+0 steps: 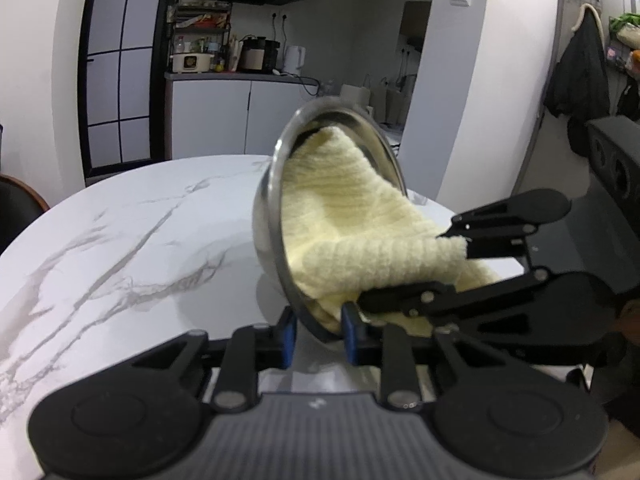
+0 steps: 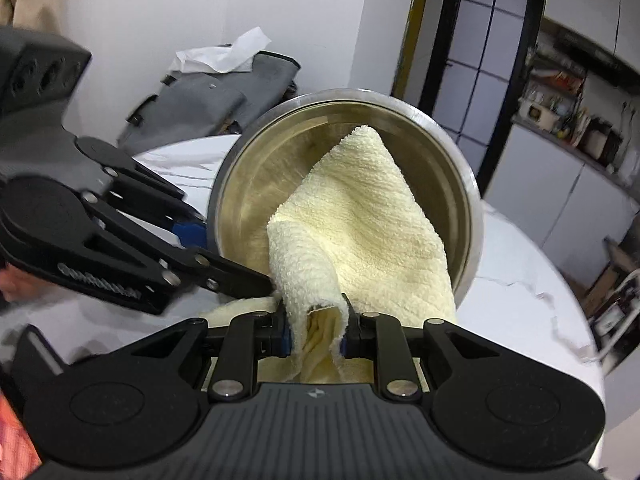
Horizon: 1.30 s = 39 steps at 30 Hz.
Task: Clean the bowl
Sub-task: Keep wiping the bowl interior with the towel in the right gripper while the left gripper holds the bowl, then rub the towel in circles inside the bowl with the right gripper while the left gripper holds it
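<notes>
Left claw (image 1: 318, 334): closed on the near rim of the bowl (image 1: 272, 200), one blue pad outside the wall and one inside; it holds the bowl tipped on edge above the bench (image 1: 120, 232).
Right claw (image 2: 316, 334): clamped on a bunched fold of the cloth (image 2: 360, 232), blue pads pressing from both sides.
Bowl: steel, its mouth turned toward the right claw, raised off the marble top.
Cloth: pale yellow, ribbed; its far corner lies against the inner wall of the bowl, the rest spills over the near rim.
Bench: white marble with grey veins, rounded far edge.
Far side: kitchen counter with a kettle (image 1: 294, 59) and appliances.
</notes>
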Available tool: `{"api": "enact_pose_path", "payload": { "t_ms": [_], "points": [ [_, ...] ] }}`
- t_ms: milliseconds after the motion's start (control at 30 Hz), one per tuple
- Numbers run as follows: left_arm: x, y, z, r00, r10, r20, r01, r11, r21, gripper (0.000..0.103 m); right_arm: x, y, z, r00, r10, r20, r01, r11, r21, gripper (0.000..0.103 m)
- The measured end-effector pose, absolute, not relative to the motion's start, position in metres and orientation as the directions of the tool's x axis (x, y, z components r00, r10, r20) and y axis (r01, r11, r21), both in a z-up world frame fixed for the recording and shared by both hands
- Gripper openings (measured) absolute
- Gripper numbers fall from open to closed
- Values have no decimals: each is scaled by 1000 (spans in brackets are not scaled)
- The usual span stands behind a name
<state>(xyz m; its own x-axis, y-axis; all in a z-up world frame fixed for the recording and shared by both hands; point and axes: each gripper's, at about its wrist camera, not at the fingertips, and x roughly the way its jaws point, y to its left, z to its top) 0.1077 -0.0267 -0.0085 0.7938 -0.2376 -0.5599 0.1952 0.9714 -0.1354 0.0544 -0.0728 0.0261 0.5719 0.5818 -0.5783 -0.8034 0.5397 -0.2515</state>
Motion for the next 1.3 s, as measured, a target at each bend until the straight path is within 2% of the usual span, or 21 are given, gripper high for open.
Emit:
{"api": "enact_pose_path", "payload": {
  "t_ms": [267, 533, 867, 1133, 1300],
  "points": [
    [104, -25, -5, 799, -240, -552, 204, 971, -126, 23, 58, -84, 38, 672, 555, -490, -729, 612, -306, 22],
    [107, -23, -6, 807, -238, -540, 188, 971, -147, 25, 56, -72, 25, 592, 563, -577, -793, 536, -291, 23],
    [116, -34, -16, 794, -209, -570, 174, 978, -115, 26, 55, -72, 26, 497, 624, -603, -843, 513, -163, 23],
    [108, -24, -7, 802, -238, -547, 193, 971, -139, 25, 52, -71, 26, 575, 575, -582, -803, 531, -268, 23],
    [100, -20, -1, 811, -243, -533, 200, 970, -138, 24, 53, -78, 33, 641, 560, -526, -757, 573, -314, 23]
  ]
}}
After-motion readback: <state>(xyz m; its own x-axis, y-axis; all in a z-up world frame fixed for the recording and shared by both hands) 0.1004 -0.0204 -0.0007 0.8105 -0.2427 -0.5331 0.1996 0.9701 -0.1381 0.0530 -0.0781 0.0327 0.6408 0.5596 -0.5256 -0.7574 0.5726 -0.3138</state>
